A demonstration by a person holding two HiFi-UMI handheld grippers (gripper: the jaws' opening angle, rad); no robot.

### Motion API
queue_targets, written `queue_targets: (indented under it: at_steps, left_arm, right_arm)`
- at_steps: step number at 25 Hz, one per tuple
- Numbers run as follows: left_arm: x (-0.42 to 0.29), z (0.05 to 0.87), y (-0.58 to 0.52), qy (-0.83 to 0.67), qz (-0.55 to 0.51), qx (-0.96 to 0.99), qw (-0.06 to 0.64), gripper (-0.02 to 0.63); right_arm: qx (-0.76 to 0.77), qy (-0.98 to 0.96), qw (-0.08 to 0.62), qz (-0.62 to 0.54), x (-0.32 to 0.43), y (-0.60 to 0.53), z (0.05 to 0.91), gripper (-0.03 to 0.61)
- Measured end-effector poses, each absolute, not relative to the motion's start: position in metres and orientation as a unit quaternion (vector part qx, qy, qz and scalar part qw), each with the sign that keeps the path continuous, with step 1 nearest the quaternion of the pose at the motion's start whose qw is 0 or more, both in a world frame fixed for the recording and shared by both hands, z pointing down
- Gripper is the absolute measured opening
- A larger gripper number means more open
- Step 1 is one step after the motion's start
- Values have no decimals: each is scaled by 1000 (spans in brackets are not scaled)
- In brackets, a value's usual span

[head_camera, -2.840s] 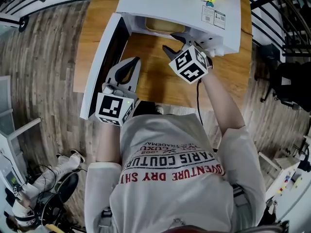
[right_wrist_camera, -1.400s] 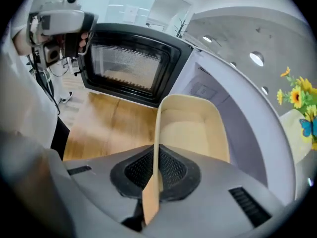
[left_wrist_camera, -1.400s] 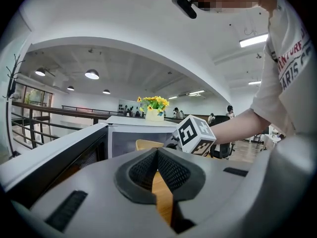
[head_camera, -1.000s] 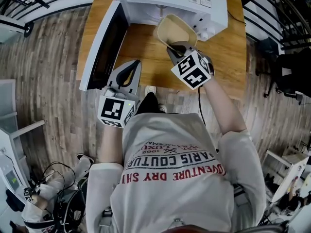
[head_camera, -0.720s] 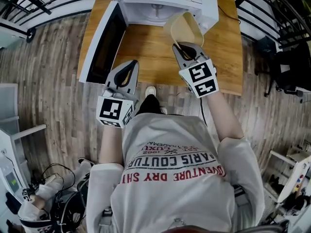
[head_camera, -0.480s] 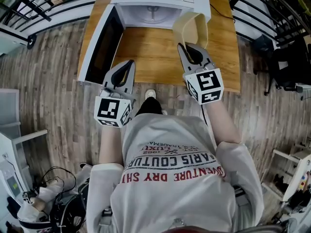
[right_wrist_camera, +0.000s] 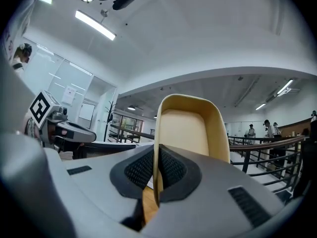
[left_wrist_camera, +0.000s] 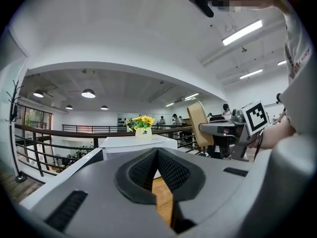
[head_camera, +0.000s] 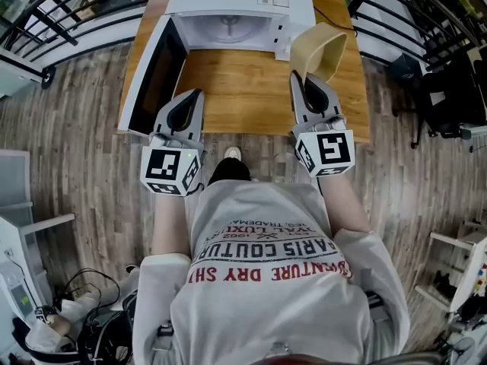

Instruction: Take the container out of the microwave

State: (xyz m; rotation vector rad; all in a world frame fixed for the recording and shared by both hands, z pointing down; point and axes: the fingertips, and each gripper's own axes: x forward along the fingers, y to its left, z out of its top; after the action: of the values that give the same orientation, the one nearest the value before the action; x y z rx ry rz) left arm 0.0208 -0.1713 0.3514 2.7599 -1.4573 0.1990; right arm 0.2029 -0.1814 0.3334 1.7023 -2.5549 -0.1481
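The beige container (head_camera: pixel 318 50) hangs in the air to the right of the white microwave (head_camera: pixel 237 10), tipped on its side with its mouth facing me. My right gripper (head_camera: pixel 307 80) is shut on its rim; in the right gripper view the rim (right_wrist_camera: pixel 157 148) runs between the pads and the container (right_wrist_camera: pixel 185 130) stands up beyond them. The microwave cavity (head_camera: pixel 228 30) is bare, showing only its glass plate. My left gripper (head_camera: pixel 186 105) hovers over the table's near edge, shut with nothing in it; its pads (left_wrist_camera: pixel 148 168) meet at the tip.
The microwave door (head_camera: pixel 148 71) swings open to the left. The wooden table (head_camera: pixel 236 90) lies in front of the microwave. Yellow flowers (left_wrist_camera: pixel 140 121) stand on top of the microwave. Black railings (head_camera: pixel 68 14) border the floor behind.
The right gripper has carried the container out of the microwave, up and to the right, rolling it onto its side. The left gripper has risen a little.
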Motion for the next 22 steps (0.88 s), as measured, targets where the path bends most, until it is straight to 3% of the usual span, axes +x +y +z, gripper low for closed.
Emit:
queue_targets:
  at_steps: [22]
  left_arm:
    - [36, 351, -183, -457, 74, 887, 4, 12]
  right_arm:
    - [558, -827, 37, -63, 211, -185, 338, 29]
